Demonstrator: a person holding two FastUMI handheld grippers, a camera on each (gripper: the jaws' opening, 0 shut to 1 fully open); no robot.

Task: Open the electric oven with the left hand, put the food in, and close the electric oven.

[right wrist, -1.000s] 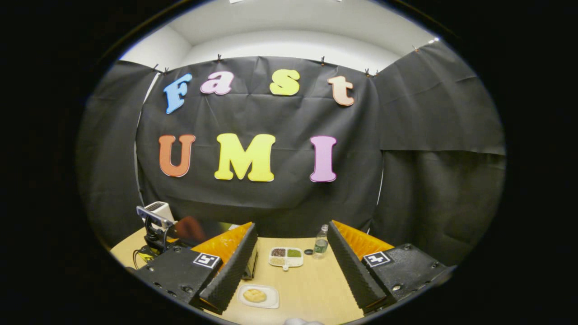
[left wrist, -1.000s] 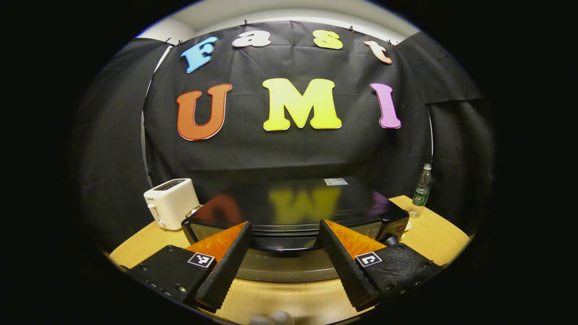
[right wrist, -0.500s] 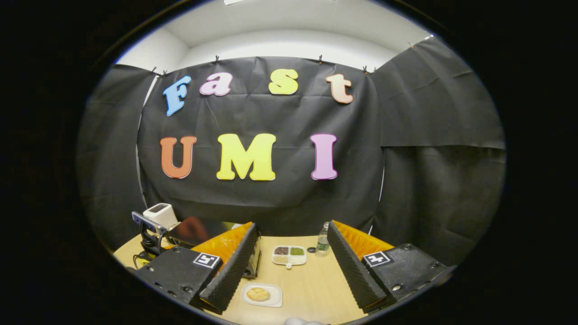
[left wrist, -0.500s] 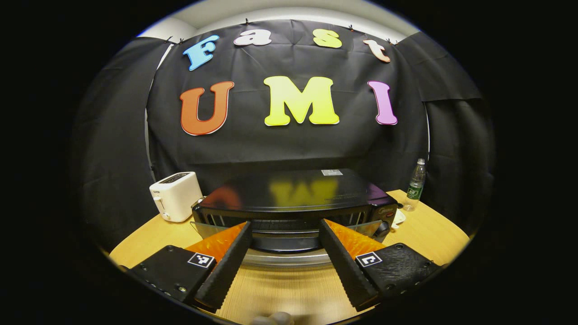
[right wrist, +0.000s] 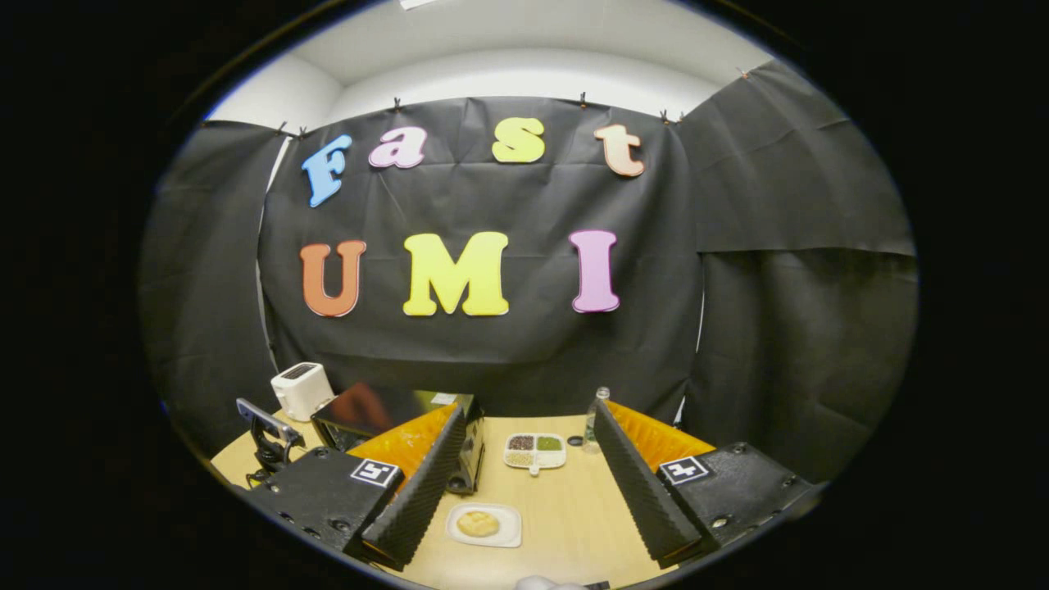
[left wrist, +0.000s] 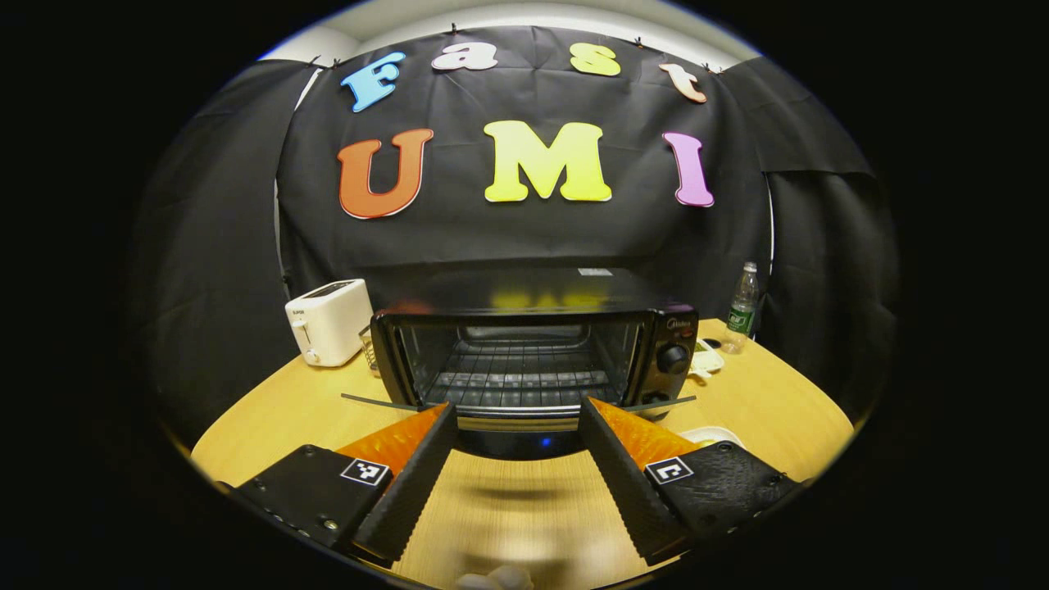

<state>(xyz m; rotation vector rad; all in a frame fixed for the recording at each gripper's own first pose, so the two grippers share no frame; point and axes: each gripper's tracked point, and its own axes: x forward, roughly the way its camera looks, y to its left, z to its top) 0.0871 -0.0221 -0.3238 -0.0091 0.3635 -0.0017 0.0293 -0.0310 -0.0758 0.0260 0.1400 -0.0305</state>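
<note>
Before the black electric oven (left wrist: 533, 344), whose glass door (left wrist: 516, 407) is lowered flat, the left gripper (left wrist: 515, 475) is held wide apart and empty. Right of the oven, a pale bun on a white tray (right wrist: 483, 524) lies between the right gripper's (right wrist: 524, 483) spread, empty fingers; soft and light, it is best lifted by the stiff tray's rim.

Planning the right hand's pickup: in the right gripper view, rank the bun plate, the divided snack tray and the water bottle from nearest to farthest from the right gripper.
1. Bun plate, low between the right gripper fingers.
2. Divided snack tray, mid-table, farther back.
3. Water bottle, behind the tray, near the cloth wall.
</note>
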